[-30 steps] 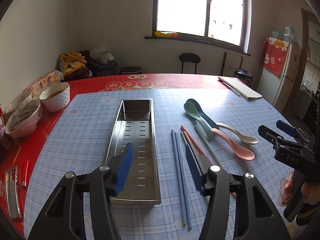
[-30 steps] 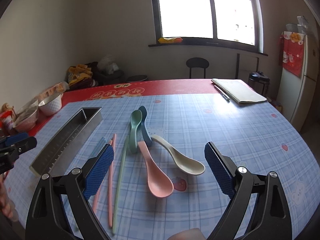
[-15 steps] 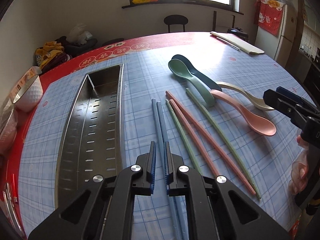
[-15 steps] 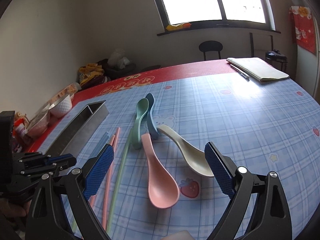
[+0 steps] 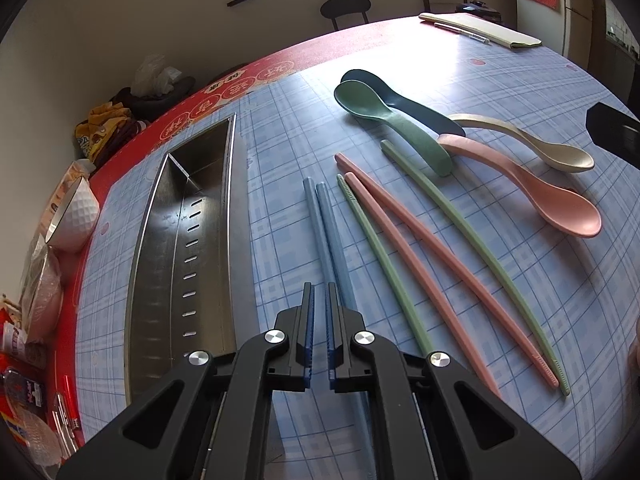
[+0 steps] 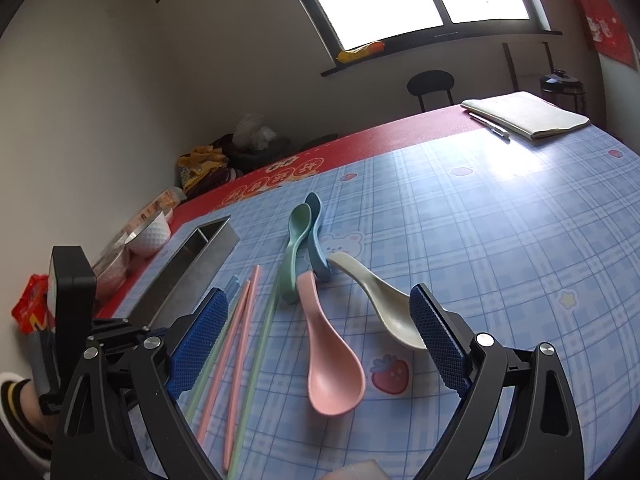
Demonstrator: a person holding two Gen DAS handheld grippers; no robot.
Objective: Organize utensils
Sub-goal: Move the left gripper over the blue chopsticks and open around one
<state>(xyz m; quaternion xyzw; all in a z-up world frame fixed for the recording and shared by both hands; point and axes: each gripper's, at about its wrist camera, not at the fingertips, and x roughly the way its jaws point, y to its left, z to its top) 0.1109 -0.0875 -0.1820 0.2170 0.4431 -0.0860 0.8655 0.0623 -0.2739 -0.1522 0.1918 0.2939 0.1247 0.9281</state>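
A steel slotted tray (image 5: 188, 248) lies on the blue checked cloth at left; it also shows in the right wrist view (image 6: 188, 268). Right of it lie two blue chopsticks (image 5: 320, 216), two pink chopsticks (image 5: 412, 240) and two green chopsticks (image 5: 460, 224). Beyond are a green spoon (image 5: 384, 116), a dark blue spoon (image 5: 420, 112), a pink spoon (image 5: 552, 200) and a cream spoon (image 5: 536, 144). My left gripper (image 5: 319, 300) is nearly shut, low over the blue chopsticks, with nothing seen gripped. My right gripper (image 6: 320, 340) is open above the pink spoon (image 6: 328, 360).
A white bowl (image 5: 76, 216) and food packets (image 5: 36, 300) stand on the red table edge at left. A folded cloth with a pen (image 5: 480, 30) lies at the far right. A stool (image 5: 344, 6) stands beyond the table.
My left gripper has closed from wide open to nearly shut and dropped low over the blue chopsticks. My right gripper has tilted and moved closer over the spoons, still open.
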